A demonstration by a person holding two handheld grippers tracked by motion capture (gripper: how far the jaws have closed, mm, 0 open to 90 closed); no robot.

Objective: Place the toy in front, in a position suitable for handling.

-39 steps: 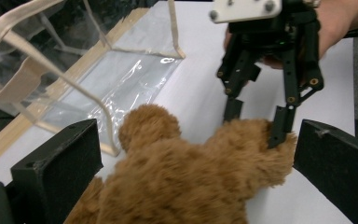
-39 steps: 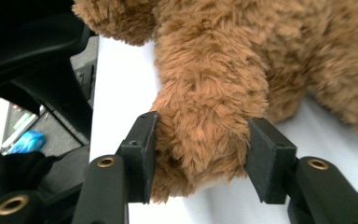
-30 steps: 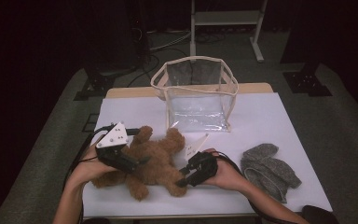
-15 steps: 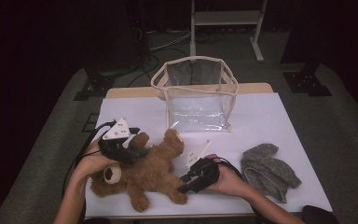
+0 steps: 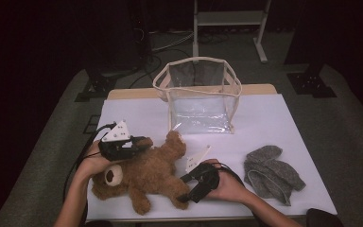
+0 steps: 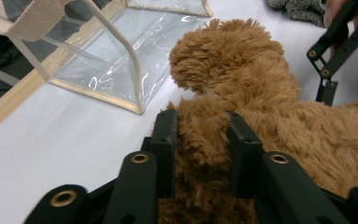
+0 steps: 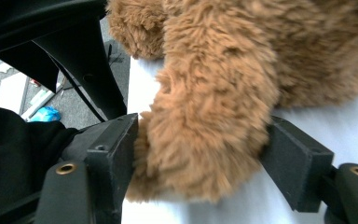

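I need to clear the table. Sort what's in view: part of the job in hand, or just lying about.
In the job:
teddy bear
left gripper, shut on its arm
right gripper, jaws just opened, its leg between them
clear tote bag, likely

Lying about:
grey knitted cloth

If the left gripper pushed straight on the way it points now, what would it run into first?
The left gripper is clamped on the teddy bear, its jaws having just closed on the fur. Straight ahead lies the bear's raised limb, so it would probably meet that first. The clear bag sits off to the left, likely missed.
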